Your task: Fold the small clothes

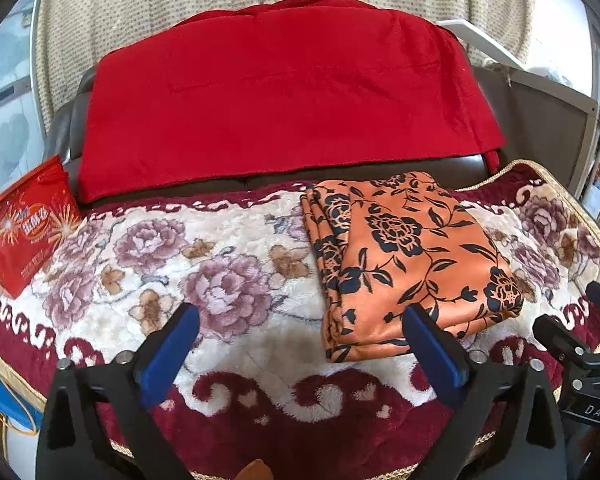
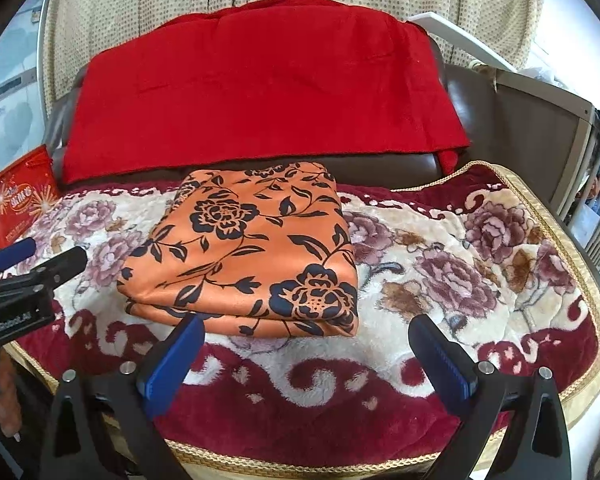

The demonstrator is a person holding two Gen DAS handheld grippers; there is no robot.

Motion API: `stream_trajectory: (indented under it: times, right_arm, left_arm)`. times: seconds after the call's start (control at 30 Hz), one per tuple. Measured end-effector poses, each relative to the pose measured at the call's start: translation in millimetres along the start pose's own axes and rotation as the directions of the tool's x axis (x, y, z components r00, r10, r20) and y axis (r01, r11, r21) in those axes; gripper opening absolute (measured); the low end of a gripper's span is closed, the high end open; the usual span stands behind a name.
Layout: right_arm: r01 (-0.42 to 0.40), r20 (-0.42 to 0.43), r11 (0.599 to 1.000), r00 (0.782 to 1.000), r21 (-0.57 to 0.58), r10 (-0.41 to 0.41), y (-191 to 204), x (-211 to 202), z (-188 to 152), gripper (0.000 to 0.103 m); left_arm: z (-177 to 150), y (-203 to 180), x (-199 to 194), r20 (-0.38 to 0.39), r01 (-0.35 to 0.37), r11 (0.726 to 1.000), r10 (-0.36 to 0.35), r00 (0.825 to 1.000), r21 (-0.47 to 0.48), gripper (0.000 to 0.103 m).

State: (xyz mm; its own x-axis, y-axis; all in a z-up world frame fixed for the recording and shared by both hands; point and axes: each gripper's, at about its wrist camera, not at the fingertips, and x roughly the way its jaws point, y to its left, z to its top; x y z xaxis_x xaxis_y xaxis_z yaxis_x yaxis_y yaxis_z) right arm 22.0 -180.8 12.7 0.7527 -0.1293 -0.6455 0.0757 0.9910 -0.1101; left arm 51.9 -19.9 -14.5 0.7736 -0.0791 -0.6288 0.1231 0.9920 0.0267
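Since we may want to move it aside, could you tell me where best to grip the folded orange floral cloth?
Probably the near stacked edge of the orange floral cloth, approached low from the front: its layers end there, raised slightly above the plush blanket, so one pinch catches them all.

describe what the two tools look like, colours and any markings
Both tools match: black angular frames with silver bolts, each finger faced with a ribbed blue pad. The left tool carries white "GenRobot.AI" lettering on its side; the right tool shows a "DAS" label.
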Motion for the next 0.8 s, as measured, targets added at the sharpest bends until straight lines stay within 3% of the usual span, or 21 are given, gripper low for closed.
stream_trajectory:
  times: [0.33,0.47,0.8]
  right_arm:
    - [0.02,0.016,1.0,1.0,-0.006,-0.02,-7,0,9,0.103]
    - [0.022,0.019,1.0,1.0,-0.007,-0.022,-9,1,11,0.103]
    - [0.027,0.007,1.0,1.0,-0.006,-0.027,-15,9,13,0.103]
  left_arm:
    - [12,-16,-1,0.005,0.038,0.999,-0.038,0.999,0.033,0.103]
    - [17,-17,3,-0.007,0.09,0.996,-0.09,0.996,0.009,0.103]
    - [21,-25,11,-0.005,0.095,0.995,-0.095,0.995,0.027,0.103]
